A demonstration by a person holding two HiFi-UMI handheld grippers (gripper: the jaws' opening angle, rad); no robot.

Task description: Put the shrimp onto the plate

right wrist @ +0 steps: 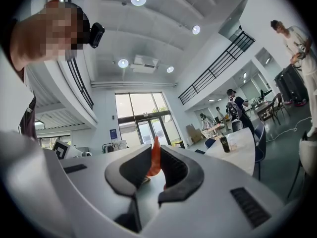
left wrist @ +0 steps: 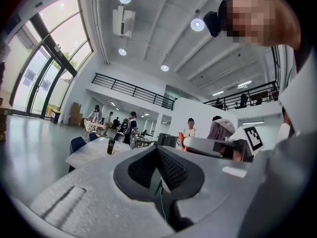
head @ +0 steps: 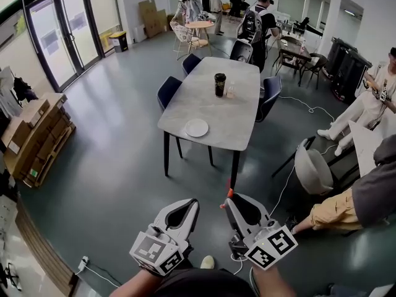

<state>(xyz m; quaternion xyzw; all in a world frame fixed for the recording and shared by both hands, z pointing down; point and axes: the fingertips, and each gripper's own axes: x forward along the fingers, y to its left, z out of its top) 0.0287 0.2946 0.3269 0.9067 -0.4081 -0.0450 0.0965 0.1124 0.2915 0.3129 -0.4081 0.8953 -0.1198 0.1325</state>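
Head view: left gripper (head: 191,203) and right gripper (head: 228,198) low at bottom centre, side by side, over the grey floor (head: 117,166). Orange shrimp (head: 230,193) poking out at the right fingertips. Grey desk (head: 213,107) ahead, well apart from both grippers. White plate (head: 197,128) empty near the desk's closest edge. Dark cup (head: 219,84) upright further back, small clear glass (head: 231,92) just beside it. Blue chairs (head: 168,90) along the desk's sides. Cardboard boxes (head: 34,135) stacked at far left, glass doors (head: 62,30) behind them. Seated person (head: 352,206) at right edge.

Left gripper view: fingers (left wrist: 173,170) together, nothing between them. Desk with the cup (left wrist: 111,146) visible off to the left beyond the fingers. Right gripper to the right, orange shrimp tip (left wrist: 181,140) at its front.

Right gripper view: fingers (right wrist: 176,170) clamped on the shrimp (right wrist: 155,157), held upright, tail end sticking up above the fingertips. Desk (right wrist: 240,150) and cup (right wrist: 224,144) off to the right, far from the shrimp. Plate not visible here.
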